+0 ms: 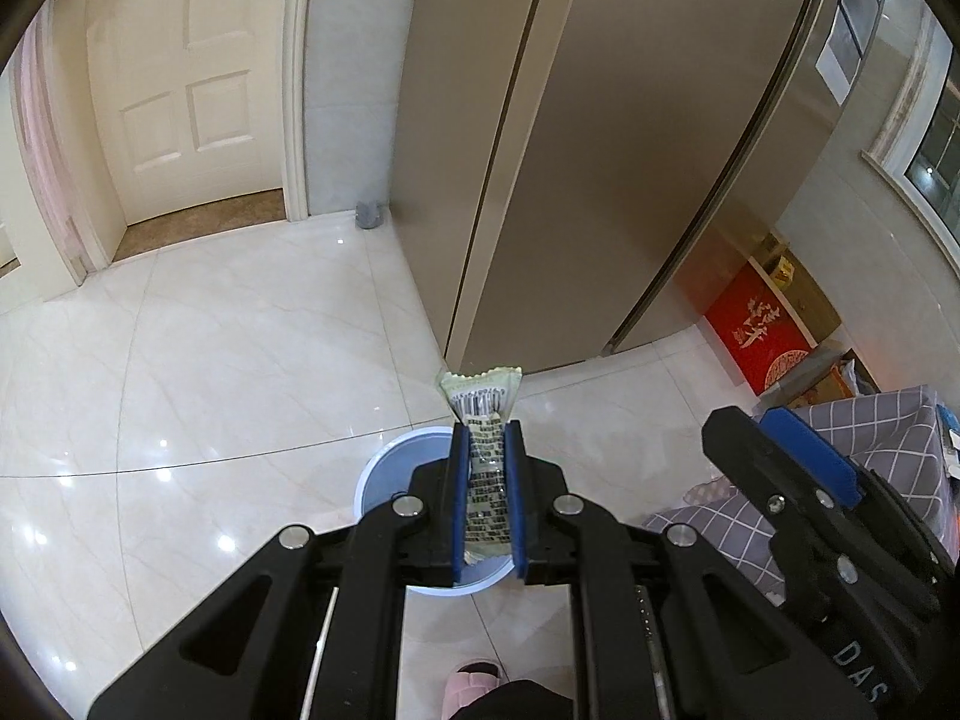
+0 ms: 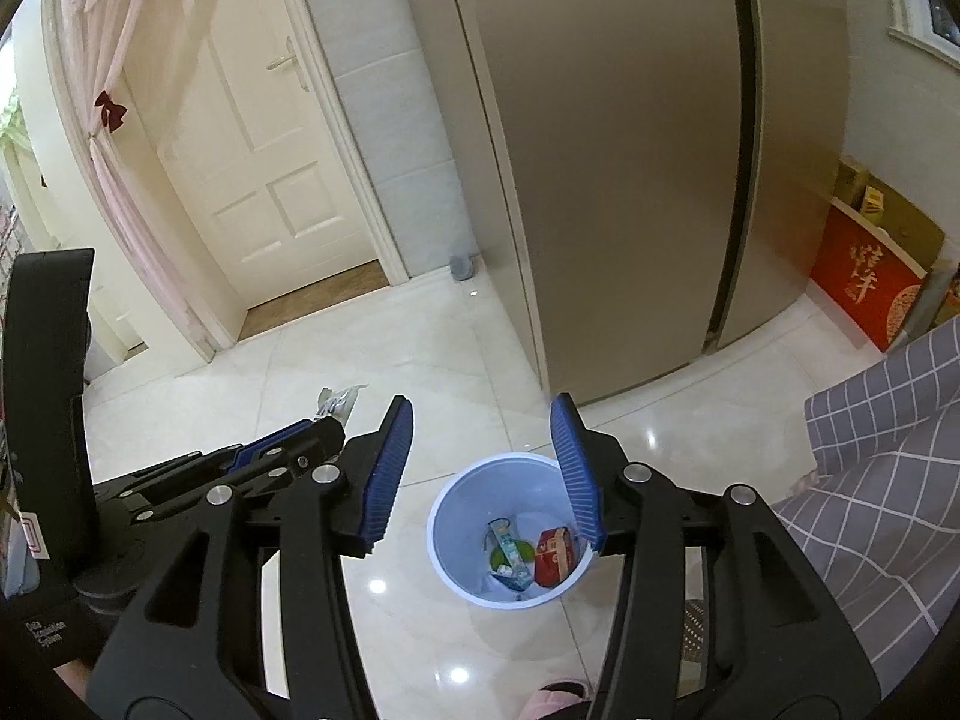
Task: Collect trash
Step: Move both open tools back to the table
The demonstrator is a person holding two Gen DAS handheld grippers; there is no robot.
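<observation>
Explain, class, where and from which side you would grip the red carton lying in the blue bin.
Grip the red carton across its narrow faces near its upper end, coming straight down through the blue bin mouth. It leans against the wall beside a teal carton, so only a top approach looks open.

The left claw hides most of the blue bin; wrapper print is unreadable.

Bin on the floor before the fridge, cartons inside.
</observation>
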